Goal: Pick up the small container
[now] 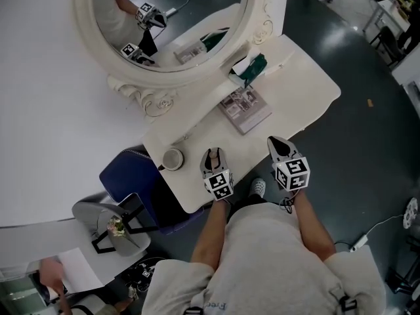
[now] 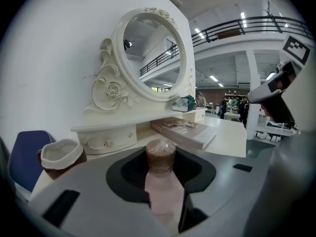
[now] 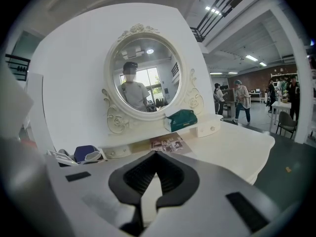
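Observation:
The small container (image 2: 160,184), a pale pink bottle with a brown wrapped cap, stands upright between the jaws of my left gripper (image 2: 160,151), which is shut on its body. In the head view the left gripper (image 1: 211,155) is over the front edge of the white vanity table (image 1: 295,87), and its own body mostly hides the bottle. My right gripper (image 1: 278,143) hovers to the right of it over the same edge. Its jaws meet at the tips with nothing between them in the right gripper view (image 3: 155,155).
A white bowl (image 1: 172,159) (image 2: 60,154) sits just left of my left gripper. A magazine (image 1: 244,109) (image 2: 182,132) lies mid-table below the oval mirror (image 1: 170,25). A green tissue box (image 1: 252,67) (image 3: 180,119) stands on the drawer shelf. A blue chair (image 1: 128,176) is at the table's left end.

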Demonstrator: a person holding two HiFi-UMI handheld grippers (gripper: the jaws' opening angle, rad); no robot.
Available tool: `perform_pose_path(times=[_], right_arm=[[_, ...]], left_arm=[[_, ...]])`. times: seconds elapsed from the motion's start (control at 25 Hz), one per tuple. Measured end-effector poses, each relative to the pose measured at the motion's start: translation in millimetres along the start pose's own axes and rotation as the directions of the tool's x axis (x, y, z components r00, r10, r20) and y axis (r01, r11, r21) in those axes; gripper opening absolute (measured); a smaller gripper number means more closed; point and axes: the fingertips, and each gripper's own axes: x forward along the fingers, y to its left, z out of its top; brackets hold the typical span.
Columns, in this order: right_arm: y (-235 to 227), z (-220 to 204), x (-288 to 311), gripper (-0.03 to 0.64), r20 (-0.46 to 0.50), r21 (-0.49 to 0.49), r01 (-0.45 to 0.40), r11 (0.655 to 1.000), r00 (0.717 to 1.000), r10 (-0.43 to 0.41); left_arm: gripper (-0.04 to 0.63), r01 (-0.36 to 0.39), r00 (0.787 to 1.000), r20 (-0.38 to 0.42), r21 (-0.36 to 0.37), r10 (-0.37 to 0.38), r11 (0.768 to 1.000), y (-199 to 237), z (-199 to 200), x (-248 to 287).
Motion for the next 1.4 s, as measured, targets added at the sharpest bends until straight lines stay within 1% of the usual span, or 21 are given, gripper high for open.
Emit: perform_pose_path(times=[0.32, 0.56, 0.68, 0.76, 0.88, 1.0, 1.24, 1.4], right_arm=[[22.2, -6.8, 17.5, 0.014, -0.016, 0.035, -0.069, 0.997, 0.997, 0.069], [24.4, 0.2, 22.7, 0.014, 0.003, 0.056, -0.066, 0.996, 0.998, 0.066], [30.6, -6.8, 24.2, 0.014, -0.005, 0.082, -0.070, 0.994, 0.997, 0.071], [34.3, -13.0, 21.2, 0.014, -0.020, 0.083, -0.075, 0.994, 0.997, 0.077], [34.4, -13.6, 19.5, 0.014, -0.020, 0.082, -0.077, 0.994, 0.997, 0.079], [29.2, -10.6, 19.1, 0.014, -0.005, 0.099, -0.062, 0.993, 0.998, 0.063], [18.3, -15.8, 15.9, 0.014, 0.003, 0.163, -0.022, 0.986, 1.000, 0.021], [12.7, -14.9, 16.0, 0.014, 0.001, 0.120, -0.015, 0.993, 1.000, 0.015]], left_arm=[[0.146, 0.062, 0.994, -0.088, 0.017, -0.061, 0.998, 0.4, 4.2, 13.8], [0.146, 0.103, 0.990, -0.101, 0.028, -0.100, 0.994, 3.8, 6.2, 23.8], [0.146, 0.104, 0.988, -0.119, 0.026, -0.100, 0.994, 8.8, 5.4, 22.7], [0.146, 0.120, 0.985, -0.129, 0.030, -0.115, 0.992, 7.5, 4.8, 21.5], [0.146, 0.140, 0.982, -0.132, 0.038, -0.134, 0.989, 5.9, 6.7, 22.9], [0.146, 0.145, 0.981, -0.135, 0.041, -0.138, 0.989, 4.8, 7.1, 24.7], [0.146, 0.146, 0.980, -0.143, 0.042, -0.139, 0.988, 6.1, 6.7, 24.3], [0.146, 0.137, 0.985, -0.114, 0.040, -0.132, 0.990, 5.9, 7.4, 24.8]])
